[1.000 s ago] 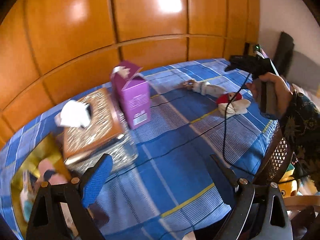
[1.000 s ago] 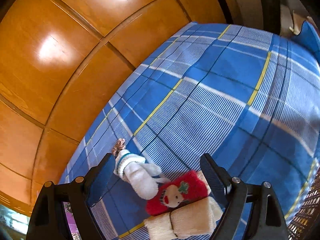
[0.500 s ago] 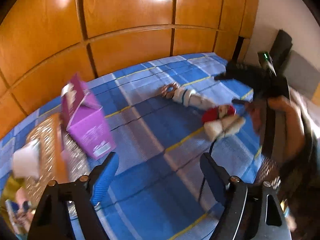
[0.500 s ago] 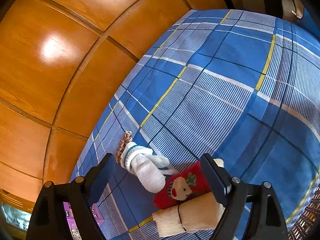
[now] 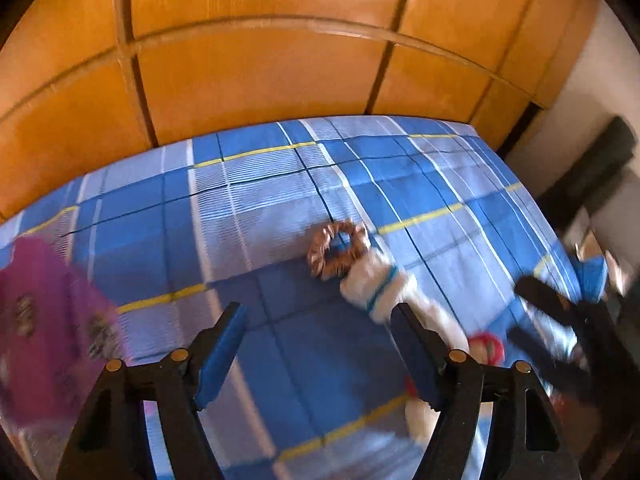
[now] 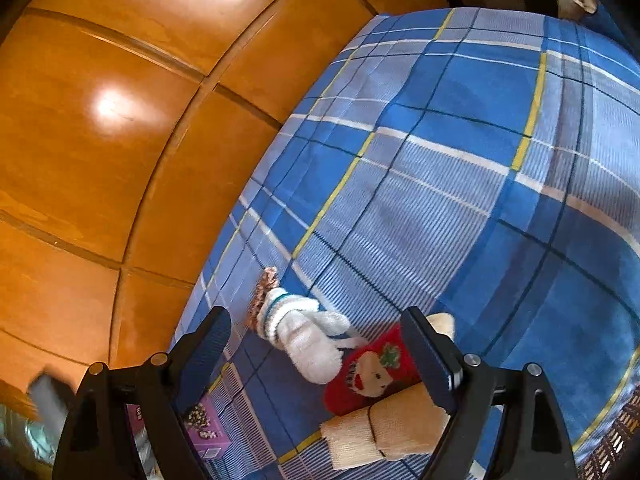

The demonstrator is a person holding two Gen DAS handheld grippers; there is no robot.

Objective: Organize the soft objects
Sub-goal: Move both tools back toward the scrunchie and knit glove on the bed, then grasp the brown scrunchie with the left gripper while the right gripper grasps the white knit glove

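On the blue plaid bedcover lie a brown scrunchie, a white sock with teal stripes, a red sock with a face on it and a rolled cream cloth. My right gripper is open and hovers over the socks, holding nothing. My left gripper is open and empty above the cover, with the white sock just beyond its right finger. The scrunchie also shows in the right wrist view. The right gripper appears blurred at the right edge of the left wrist view.
A purple carton stands at the left; it also shows in the right wrist view. An orange wooden panel wall runs behind the bed. A woven basket edge sits at the bed's lower right.
My left gripper has swung right and closer to the socks; the carton slid to the frame's left edge and the tissue box left view. My right gripper has lowered slightly toward the socks.
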